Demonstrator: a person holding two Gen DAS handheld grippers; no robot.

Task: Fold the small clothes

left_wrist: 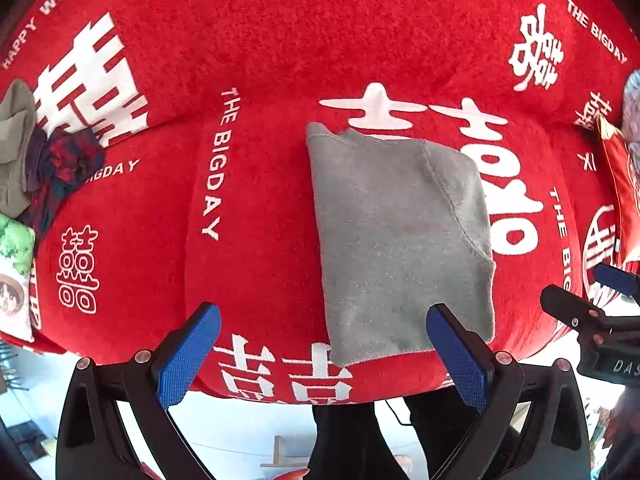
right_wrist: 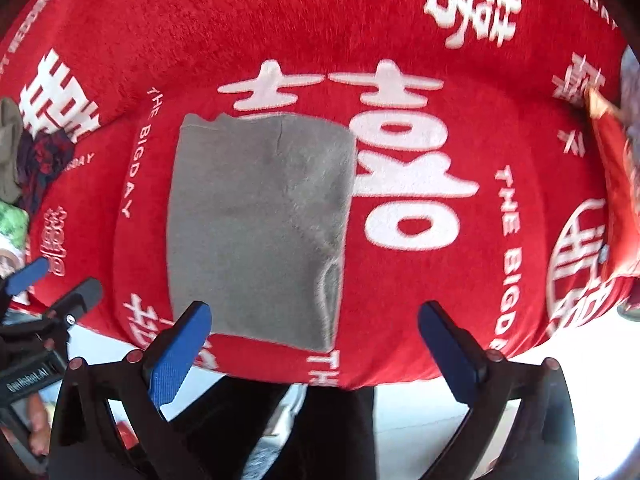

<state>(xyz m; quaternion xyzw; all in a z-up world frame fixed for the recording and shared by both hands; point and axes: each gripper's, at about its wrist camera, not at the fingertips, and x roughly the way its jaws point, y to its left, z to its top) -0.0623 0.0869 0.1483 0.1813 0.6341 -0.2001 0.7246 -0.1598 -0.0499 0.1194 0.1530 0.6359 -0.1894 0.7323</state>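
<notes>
A grey fleece garment (left_wrist: 396, 236) lies folded into a rectangle on the red sofa seat (left_wrist: 260, 208); it also shows in the right wrist view (right_wrist: 256, 224). My left gripper (left_wrist: 324, 348) is open and empty, held above the sofa's front edge, just in front of the garment's near edge. My right gripper (right_wrist: 316, 340) is open and empty, near the garment's near right corner. The right gripper shows at the right edge of the left wrist view (left_wrist: 592, 296), and the left gripper at the left edge of the right wrist view (right_wrist: 52, 284).
A heap of other clothes, olive and red-blue plaid (left_wrist: 48, 168), lies at the seat's left end by a cartoon-print cushion (left_wrist: 14, 276). A red cushion (left_wrist: 620, 188) stands at the right end. The red backrest (left_wrist: 320, 28) rises behind. The person's dark legs (left_wrist: 360, 440) and pale floor are below.
</notes>
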